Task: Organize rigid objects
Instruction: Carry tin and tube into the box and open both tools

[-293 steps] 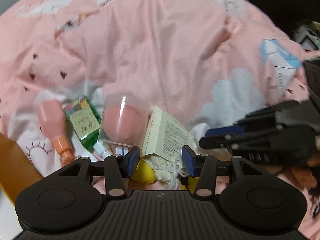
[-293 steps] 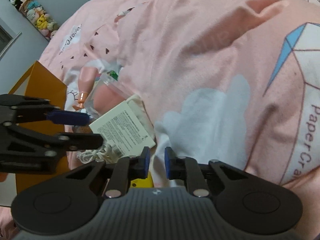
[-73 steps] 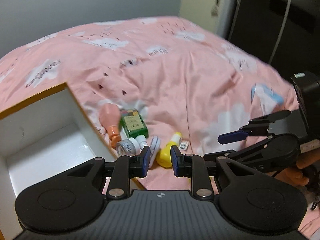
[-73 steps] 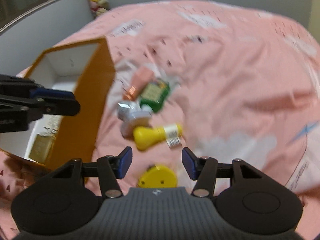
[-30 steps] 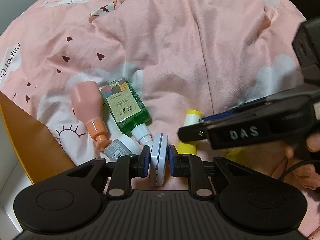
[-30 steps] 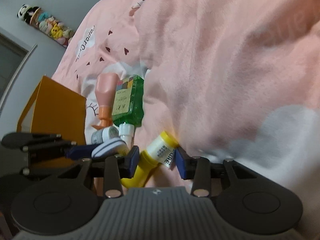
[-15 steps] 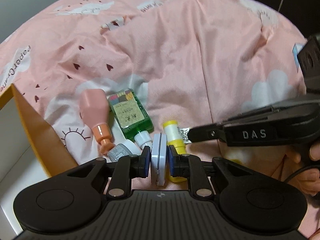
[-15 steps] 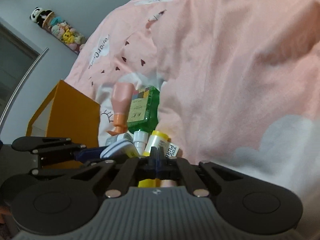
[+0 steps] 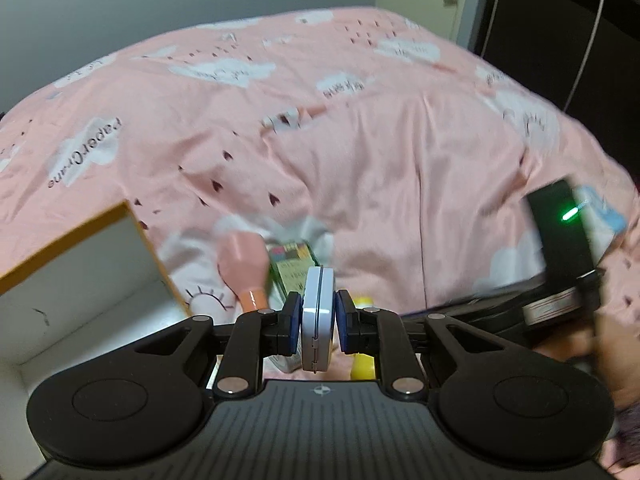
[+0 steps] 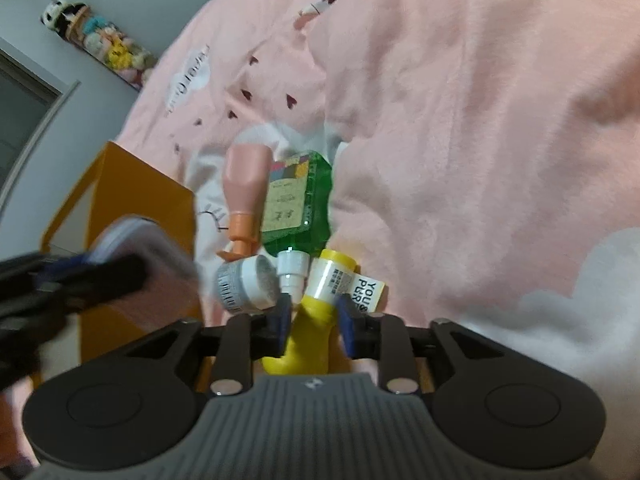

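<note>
My left gripper [image 9: 317,316] is shut on a flat white compact case [image 9: 317,314] and holds it above the bed; it shows blurred in the right wrist view [image 10: 136,248]. My right gripper [image 10: 314,314] has its jaws either side of the neck of a yellow bottle [image 10: 316,320] lying on the pink duvet; the pads look close to it, contact unclear. Beside it lie a green bottle [image 10: 298,208], a pink bottle [image 10: 246,188] and a small grey jar [image 10: 248,284].
An orange box with a white inside [image 9: 80,264] stands open at the left, its orange wall [image 10: 136,200] next to the bottles. The pink duvet [image 9: 360,140] is creased. A shelf of plush toys [image 10: 100,44] is far back.
My left gripper has lifted the white case up and away from the bottles. My right gripper has its jaws wider and now straddles the yellow bottle's neck.
</note>
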Motion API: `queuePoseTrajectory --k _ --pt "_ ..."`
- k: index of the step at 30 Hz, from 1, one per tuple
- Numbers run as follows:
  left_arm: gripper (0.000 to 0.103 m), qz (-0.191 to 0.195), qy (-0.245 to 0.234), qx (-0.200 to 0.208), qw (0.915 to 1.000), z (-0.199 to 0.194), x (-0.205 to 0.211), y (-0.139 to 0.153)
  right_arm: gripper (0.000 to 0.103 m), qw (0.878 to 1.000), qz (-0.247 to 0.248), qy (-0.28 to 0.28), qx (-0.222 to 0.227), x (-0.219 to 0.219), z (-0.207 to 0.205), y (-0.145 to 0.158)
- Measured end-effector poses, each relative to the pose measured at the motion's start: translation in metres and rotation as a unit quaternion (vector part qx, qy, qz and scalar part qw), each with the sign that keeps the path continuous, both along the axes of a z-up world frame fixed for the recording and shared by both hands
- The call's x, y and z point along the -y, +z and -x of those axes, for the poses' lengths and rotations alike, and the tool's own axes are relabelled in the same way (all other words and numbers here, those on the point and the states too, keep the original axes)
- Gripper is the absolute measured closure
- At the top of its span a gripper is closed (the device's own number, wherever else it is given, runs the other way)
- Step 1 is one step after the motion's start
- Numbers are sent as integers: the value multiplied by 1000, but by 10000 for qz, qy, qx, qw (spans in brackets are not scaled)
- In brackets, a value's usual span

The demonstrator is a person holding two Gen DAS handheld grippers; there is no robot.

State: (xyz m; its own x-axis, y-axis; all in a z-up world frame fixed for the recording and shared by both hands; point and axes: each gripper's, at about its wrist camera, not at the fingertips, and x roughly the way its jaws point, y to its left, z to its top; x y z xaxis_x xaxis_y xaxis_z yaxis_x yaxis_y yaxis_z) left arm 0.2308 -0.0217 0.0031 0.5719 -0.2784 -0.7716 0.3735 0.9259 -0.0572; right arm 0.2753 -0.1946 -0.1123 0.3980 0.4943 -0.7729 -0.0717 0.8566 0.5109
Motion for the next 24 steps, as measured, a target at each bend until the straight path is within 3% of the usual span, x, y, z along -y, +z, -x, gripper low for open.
queuePoseTrajectory --k 4,9,11,18,24 --pt "83 188 163 114 9996 5 -18 16 74 9998 -8 -7 -204 -4 -10 -12" --pt "83 368 461 188 9981 12 -50 32 79 9999 -75 77 -26 -3 -4 -4" --pt "83 507 611 174 9967 16 -65 37 79 9995 -89 167 245 -4 4 12" --pt "83 426 1299 194 9904 29 -109 35 79 9895 -335 580 1279 -17 24 80" --pt "83 575 1731 -40 9832 31 -135 11 79 9658 -339 1554 2048 -67 30 125"
